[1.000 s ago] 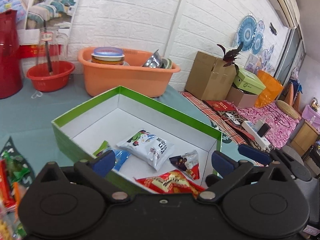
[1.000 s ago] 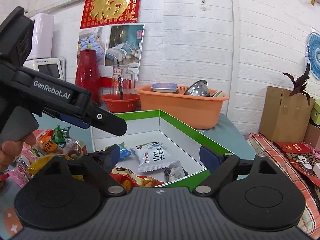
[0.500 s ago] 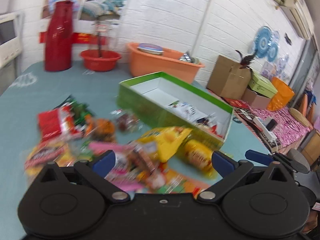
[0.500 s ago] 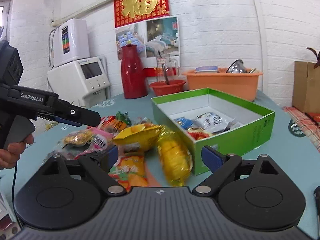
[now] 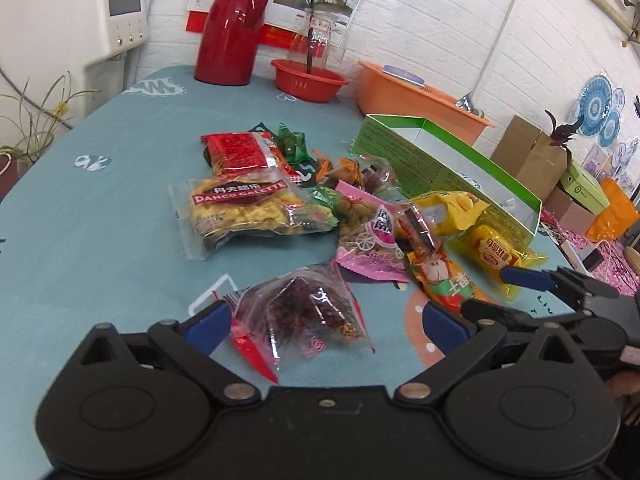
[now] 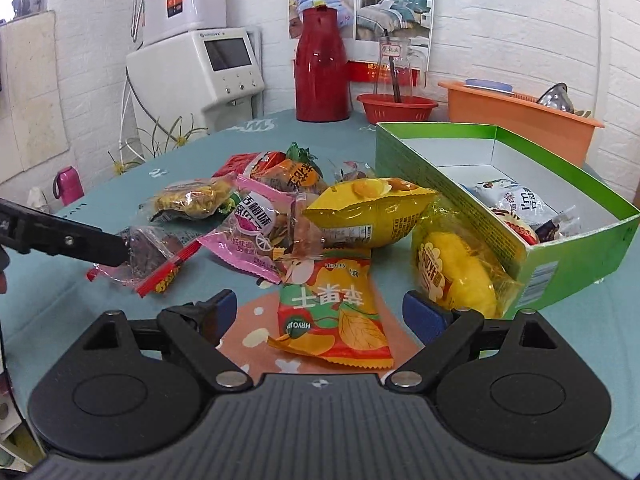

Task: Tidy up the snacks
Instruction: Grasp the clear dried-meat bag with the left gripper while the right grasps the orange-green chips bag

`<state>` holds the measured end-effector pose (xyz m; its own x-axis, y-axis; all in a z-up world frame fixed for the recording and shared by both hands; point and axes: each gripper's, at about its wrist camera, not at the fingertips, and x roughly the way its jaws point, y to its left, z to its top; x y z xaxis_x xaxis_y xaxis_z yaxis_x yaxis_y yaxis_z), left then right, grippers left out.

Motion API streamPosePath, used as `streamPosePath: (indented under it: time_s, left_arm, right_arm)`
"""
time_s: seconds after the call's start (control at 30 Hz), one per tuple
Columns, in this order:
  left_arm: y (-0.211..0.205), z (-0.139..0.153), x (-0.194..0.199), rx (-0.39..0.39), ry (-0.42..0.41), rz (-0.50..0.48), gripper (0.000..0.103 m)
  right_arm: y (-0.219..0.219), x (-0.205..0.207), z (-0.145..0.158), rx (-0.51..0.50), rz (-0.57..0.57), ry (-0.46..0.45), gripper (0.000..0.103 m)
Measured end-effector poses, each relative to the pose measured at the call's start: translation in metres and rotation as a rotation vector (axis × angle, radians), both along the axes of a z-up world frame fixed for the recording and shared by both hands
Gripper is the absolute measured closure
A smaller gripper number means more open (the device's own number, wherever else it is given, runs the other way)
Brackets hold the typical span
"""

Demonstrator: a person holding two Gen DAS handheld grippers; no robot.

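My left gripper (image 5: 322, 326) hangs released with the clear packet of dark red snacks (image 5: 308, 312) lying between its spread jaws on the teal tablecloth (image 5: 112, 216), while my right gripper (image 6: 320, 314), also released, straddles the orange snack packet (image 6: 332, 316) near the green box (image 6: 552, 268).

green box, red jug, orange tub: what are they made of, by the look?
Green box: likely cardboard, printed glossy green outside, plain white inside; thin folded walls and a barcode show.
Red jug: probably hard plastic, though lacquered metal is possible; smooth, shiny, with bright reflections.
Orange tub: looks like moulded plastic, semi-matte, with a rolled rim.
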<state>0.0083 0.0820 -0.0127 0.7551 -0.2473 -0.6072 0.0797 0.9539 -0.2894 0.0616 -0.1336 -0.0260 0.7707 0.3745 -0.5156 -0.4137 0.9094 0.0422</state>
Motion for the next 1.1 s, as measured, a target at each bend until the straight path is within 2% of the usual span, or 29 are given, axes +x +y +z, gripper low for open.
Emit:
streamPosePath:
  time_s: [0.2,0.3,0.33,0.4,0.47,0.57,0.63,0.87,0.93,1.0,1.07,1.1]
  left_arm:
    - [0.009,-0.005,0.011,-0.01,0.006,-0.006,0.0]
    - [0.007,-0.009,0.021,-0.013,0.02,-0.028,0.0]
    - [0.005,-0.01,0.025,-0.01,0.024,-0.04,0.0]
    - [0.001,-0.013,0.027,0.021,0.025,-0.048,0.0]
    - [-0.003,-0.014,0.027,0.042,0.02,-0.06,0.0]
    - [-0.009,-0.014,0.028,0.049,0.017,-0.073,0.0]
    - [-0.014,-0.016,0.032,0.058,0.021,-0.08,0.0]
    - [-0.03,-0.022,0.036,0.165,0.019,-0.107,0.0]
    - [-0.034,-0.023,0.034,0.208,0.011,-0.105,0.0]
    - [-0.036,-0.024,0.032,0.244,0.006,-0.109,0.0]
    - [-0.037,-0.024,0.031,0.256,0.002,-0.11,0.011]
    - [-0.037,-0.023,0.031,0.246,0.004,-0.111,0.014]
  right_arm:
    - [0.004,0.016,-0.007,-0.029,-0.007,0.03,0.0]
    - [0.005,0.015,-0.013,-0.027,0.018,0.075,0.0]
    - [0.006,0.01,-0.015,-0.033,0.019,0.064,0.0]
    - [0.006,0.0,-0.015,-0.057,0.029,0.046,0.006]
    - [0.004,-0.01,-0.014,-0.063,0.033,0.046,0.008]
    - [0.001,-0.019,-0.013,-0.053,0.037,0.053,0.006]
    - [0.002,-0.019,-0.012,-0.055,0.049,0.049,0.0]
    - [0.008,-0.005,-0.015,-0.069,0.045,0.047,0.0]
    - [0.006,-0.006,-0.017,-0.046,0.042,0.05,0.0]
    - [0.003,-0.009,-0.018,-0.038,0.046,0.038,0.007]
    - [0.003,-0.012,-0.017,-0.038,0.041,0.028,0.019]
    - [0.002,-0.013,-0.016,-0.034,0.043,0.028,0.019]
